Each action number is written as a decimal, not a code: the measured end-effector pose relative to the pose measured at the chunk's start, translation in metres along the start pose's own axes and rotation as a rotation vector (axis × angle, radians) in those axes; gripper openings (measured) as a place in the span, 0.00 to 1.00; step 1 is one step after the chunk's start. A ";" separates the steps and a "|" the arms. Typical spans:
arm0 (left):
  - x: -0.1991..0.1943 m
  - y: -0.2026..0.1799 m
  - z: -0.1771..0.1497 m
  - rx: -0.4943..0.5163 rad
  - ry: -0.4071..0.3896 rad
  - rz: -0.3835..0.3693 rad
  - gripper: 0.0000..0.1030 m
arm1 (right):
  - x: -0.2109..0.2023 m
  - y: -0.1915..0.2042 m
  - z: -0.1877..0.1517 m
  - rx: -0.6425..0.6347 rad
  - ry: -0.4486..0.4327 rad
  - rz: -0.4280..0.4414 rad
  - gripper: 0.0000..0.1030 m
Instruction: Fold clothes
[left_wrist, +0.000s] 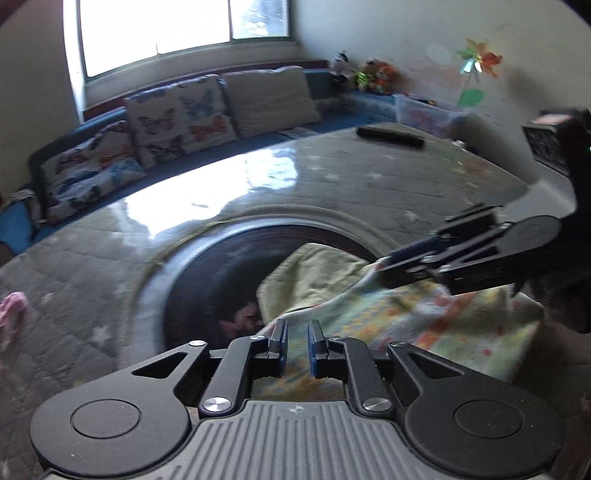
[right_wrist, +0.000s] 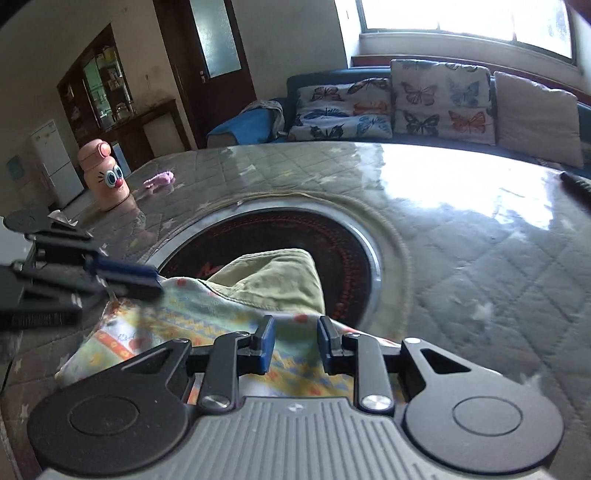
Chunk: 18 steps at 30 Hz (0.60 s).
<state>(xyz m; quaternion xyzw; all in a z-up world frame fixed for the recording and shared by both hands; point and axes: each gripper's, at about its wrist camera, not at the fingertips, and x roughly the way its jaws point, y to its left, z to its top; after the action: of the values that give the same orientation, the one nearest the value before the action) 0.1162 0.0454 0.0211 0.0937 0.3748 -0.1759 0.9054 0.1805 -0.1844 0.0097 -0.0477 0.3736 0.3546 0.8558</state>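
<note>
- I work at a table (right_wrist: 480, 258) under a glossy grey quilted cover with pale stars; a dark round plate (right_wrist: 332, 243) with a metal rim is set into its middle.
- Behind it runs a blue sofa (left_wrist: 92, 125) with butterfly cushions (right_wrist: 439, 99) and a plain beige cushion (left_wrist: 269, 99), below a bright window (left_wrist: 155, 29).
- The garment (right_wrist: 207, 317) — a small patterned piece with a pale green inside — lies on the near part of the table, its green fold reaching over the round plate.
- My left gripper (left_wrist: 296, 338) hovers low over the patterned cloth, fingers a narrow gap apart, nothing pinched between them.
- My right gripper (right_wrist: 296, 334) is over the same cloth with a wider gap — also gripping nothing.
- In the left view the right gripper's tip touches the garment's raised edge.
- A pink cartoon-faced bottle (right_wrist: 105, 173) and a small pink thing (right_wrist: 160, 180) sit on the far left of the table in the right view.
- A black remote (left_wrist: 389, 136) lies near the far edge.
</note>
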 end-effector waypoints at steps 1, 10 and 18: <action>0.009 -0.002 0.002 0.007 0.015 -0.002 0.12 | 0.004 0.002 0.000 -0.014 -0.005 -0.017 0.23; 0.042 -0.001 0.008 0.029 0.024 0.023 0.12 | -0.010 0.003 -0.003 -0.015 -0.037 -0.029 0.23; 0.001 -0.008 -0.003 0.004 -0.051 0.037 0.13 | -0.028 0.053 -0.022 -0.178 -0.014 0.080 0.23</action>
<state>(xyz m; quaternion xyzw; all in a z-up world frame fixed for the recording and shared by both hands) 0.1115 0.0385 0.0176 0.0979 0.3494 -0.1624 0.9176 0.1197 -0.1683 0.0228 -0.1063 0.3364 0.4207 0.8358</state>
